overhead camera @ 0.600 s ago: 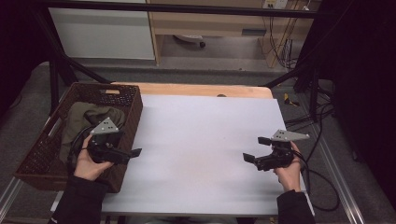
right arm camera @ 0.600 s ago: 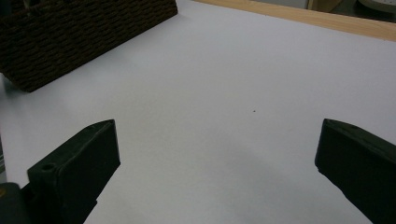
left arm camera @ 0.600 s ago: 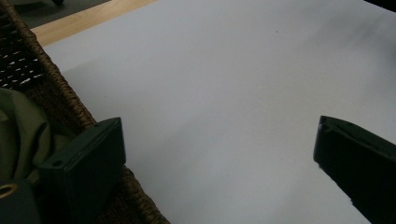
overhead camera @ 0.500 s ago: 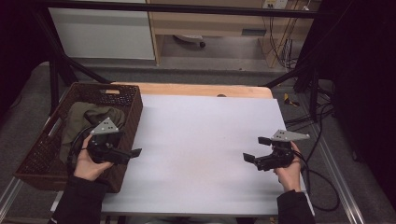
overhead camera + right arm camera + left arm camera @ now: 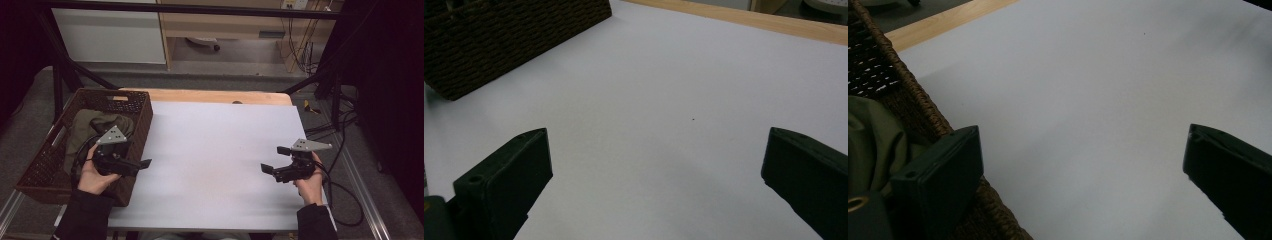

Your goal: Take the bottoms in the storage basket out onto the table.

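Your table point(image 5: 220, 150) is as it was a moment ago: the white sheet is bare from the wooden far edge to your near edge, and nothing on it has shifted. The basket point(image 5: 142, 117) sits at the left edge where it was, with the olive cloth point(image 5: 95, 125) bunched inside and not lifted.

Your left gripper point(image 5: 142, 163) hangs over the basket's near right corner just as before, jaws spread wide with nothing between them. In the left gripper view, one jaw sits over the wicker rim point(image 5: 923, 105) with the cloth point(image 5: 873, 135) just beside it, and the other jaw is out over the sheet. Your right gripper point(image 5: 272, 160) has not moved either; it is held low over the right of the sheet, well apart from the basket, jaws released and empty, with bare sheet point(image 5: 649, 110) between them.

So nothing has changed, and I judge the work has not started. The cloth is the thing nearest your left gripper. To take it, you would likely swing the left jaws back over the rim and down into the folds.
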`<state>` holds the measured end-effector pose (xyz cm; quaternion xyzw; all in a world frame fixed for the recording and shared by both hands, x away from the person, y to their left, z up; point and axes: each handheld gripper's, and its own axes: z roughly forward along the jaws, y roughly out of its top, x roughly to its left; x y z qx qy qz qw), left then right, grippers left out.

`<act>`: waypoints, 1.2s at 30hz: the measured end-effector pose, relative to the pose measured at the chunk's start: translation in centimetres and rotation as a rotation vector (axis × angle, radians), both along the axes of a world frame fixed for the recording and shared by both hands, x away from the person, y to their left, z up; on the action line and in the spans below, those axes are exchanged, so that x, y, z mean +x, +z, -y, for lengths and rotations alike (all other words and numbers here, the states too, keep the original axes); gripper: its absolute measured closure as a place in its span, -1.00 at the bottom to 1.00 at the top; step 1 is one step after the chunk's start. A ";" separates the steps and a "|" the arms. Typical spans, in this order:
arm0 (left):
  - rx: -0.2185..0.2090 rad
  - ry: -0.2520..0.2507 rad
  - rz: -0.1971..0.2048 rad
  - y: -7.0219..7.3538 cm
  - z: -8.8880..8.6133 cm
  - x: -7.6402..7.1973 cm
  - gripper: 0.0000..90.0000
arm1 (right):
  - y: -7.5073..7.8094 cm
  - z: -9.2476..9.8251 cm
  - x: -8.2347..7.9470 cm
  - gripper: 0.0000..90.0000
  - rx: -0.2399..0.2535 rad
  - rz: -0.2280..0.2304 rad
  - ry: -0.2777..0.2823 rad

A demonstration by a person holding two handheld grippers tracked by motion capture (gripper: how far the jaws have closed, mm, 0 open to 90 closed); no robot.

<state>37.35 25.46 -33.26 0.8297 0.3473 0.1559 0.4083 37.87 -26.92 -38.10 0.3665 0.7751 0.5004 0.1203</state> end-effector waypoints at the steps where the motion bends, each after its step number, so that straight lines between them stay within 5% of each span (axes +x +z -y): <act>1: 0.003 0.003 -0.001 0.0 0.0 0.0 -0.94 | 0.0 0.0 0.0 -0.99 0.000 0.000 0.001; 36: 0.008 0.066 0.018 1.1 -2.2 -0.9 -0.94 | -0.2 -0.1 0.0 -0.99 -0.011 -0.006 0.001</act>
